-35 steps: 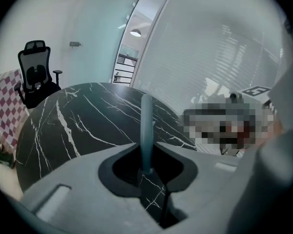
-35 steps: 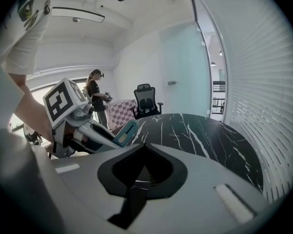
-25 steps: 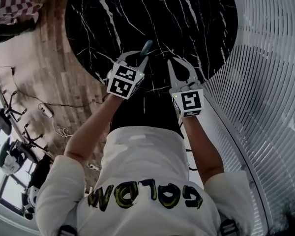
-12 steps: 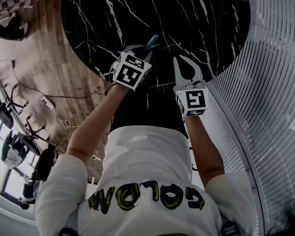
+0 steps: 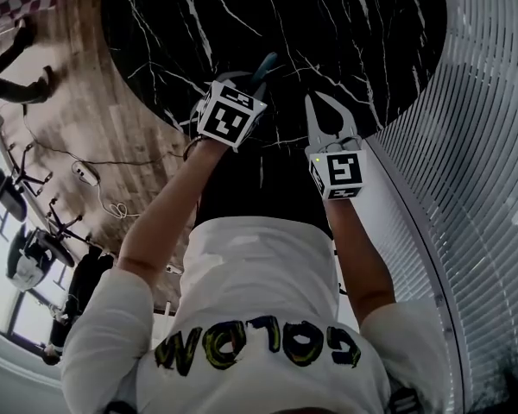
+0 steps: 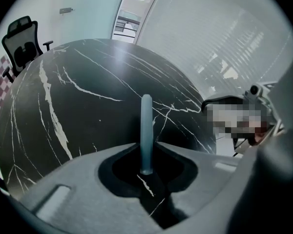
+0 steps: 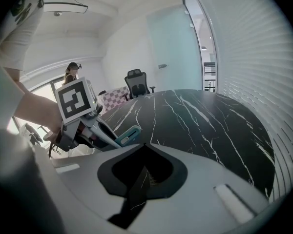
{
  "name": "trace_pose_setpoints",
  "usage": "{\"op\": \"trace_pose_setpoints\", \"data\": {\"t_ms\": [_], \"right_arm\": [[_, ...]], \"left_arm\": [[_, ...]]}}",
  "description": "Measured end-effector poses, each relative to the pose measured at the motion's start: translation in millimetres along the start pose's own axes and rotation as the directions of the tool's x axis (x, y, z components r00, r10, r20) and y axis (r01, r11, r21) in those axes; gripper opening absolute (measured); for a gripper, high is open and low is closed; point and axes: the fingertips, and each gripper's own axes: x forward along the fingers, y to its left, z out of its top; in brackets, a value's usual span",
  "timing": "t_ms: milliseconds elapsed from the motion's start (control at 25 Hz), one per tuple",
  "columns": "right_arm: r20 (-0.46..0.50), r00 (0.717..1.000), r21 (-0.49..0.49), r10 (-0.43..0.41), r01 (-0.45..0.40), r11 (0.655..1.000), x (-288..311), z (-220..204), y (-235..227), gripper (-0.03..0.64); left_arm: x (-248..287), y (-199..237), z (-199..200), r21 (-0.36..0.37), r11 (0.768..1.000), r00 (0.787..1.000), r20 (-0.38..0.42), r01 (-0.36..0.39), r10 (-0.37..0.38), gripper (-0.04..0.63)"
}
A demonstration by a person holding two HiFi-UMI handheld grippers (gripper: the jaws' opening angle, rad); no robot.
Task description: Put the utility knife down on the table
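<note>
Both your hands have dropped closer to the table (image 5: 345,24); your left gripper (image 5: 254,79) clamps the knife (image 5: 266,64), your right gripper (image 5: 318,102) is closed on nothing.

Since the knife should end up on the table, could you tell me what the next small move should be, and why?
Probably lower the left hand-held gripper toward the table: its jaws are clamped on the utility knife, which seems to hang above the marble, so opening now might drop it.
</note>
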Motion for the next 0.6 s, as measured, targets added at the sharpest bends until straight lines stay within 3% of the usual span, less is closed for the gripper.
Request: {"op": "trace_pose_setpoints", "data": {"t_ms": [600], "right_arm": [[0.003, 1.000, 0.004, -0.002, 0.002, 1.000, -11, -5, -3, 0.002]], "left_arm": [[2, -2, 1, 0.021, 1.000, 1.000, -0.002, -0.023, 0.023, 0.075]]}}
